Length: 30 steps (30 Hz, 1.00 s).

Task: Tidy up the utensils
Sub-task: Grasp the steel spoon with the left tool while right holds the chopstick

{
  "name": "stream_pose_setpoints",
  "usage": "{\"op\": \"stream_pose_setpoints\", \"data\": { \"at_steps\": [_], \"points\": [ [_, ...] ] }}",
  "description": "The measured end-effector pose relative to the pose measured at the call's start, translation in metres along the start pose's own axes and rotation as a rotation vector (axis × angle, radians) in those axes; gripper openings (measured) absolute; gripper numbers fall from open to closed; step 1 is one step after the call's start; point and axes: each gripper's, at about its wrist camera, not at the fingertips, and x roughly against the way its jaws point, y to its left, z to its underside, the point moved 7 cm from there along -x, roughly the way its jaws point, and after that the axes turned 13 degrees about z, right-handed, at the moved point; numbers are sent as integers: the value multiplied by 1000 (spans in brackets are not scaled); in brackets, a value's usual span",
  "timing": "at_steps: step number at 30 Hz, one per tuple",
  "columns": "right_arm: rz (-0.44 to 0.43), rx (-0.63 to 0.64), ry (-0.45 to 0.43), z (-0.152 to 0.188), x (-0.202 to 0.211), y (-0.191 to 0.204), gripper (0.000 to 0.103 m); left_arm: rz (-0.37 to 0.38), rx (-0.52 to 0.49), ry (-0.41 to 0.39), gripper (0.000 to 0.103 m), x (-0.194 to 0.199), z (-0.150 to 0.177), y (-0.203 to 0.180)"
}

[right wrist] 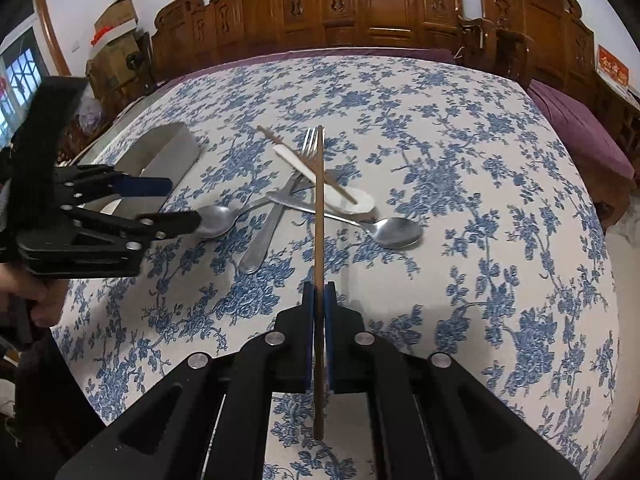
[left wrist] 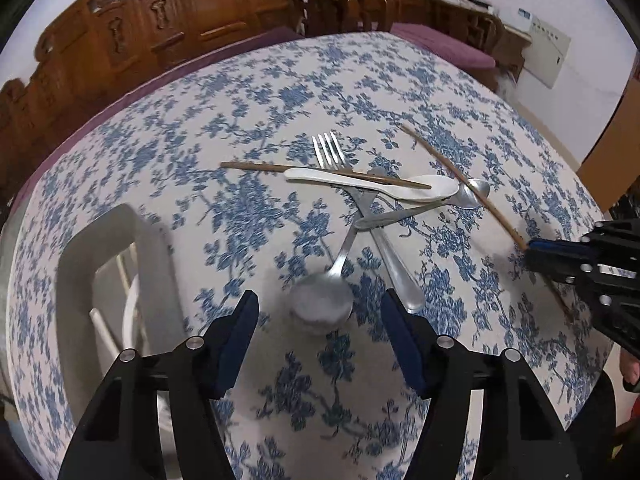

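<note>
Floral tablecloth (right wrist: 440, 160), no legible writing

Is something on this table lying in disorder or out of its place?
Yes. The utensils lie crossed in a heap mid-table: a chopstick over the white spoon, the fork under both. The right gripper holds the second chopstick.

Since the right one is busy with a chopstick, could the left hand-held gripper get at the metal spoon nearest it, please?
Probably yes: the left hand-held gripper is open with the spoon's bowl between its fingers, nothing above it. Only the handle's far end is tucked under the fork.
</note>
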Motion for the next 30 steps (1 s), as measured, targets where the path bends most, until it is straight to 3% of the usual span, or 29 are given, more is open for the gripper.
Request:
{"op": "stream_pose_setpoints", "data": {
  "at_steps": [4,8,17,20,25,27,30],
  "points": [
    [0,-3,-4,0,1,-4,6,-3,-19,42,57,-17,-8,1],
    [-2,-5,-3,1,2,-6,6,-2,-21,96,45,-39,-14,5],
    [-9,-19,-11,-4,5,-10,6,-7,-49,125,44,-56,-21,4],
    [-9,-25,-8,-4,5,-12,6,34,13,123,44,-58,-24,10],
    [-9,-22,-4,-3,4,-11,6,47,11,127,32,-61,-26,9],
    [-8,-18,-4,-2,4,-9,6,47,-5,127,14,-60,-25,5],
    [-8,-12,-5,-1,4,-7,6,13,-42,142,7,-58,-20,-2]
  ]
}}
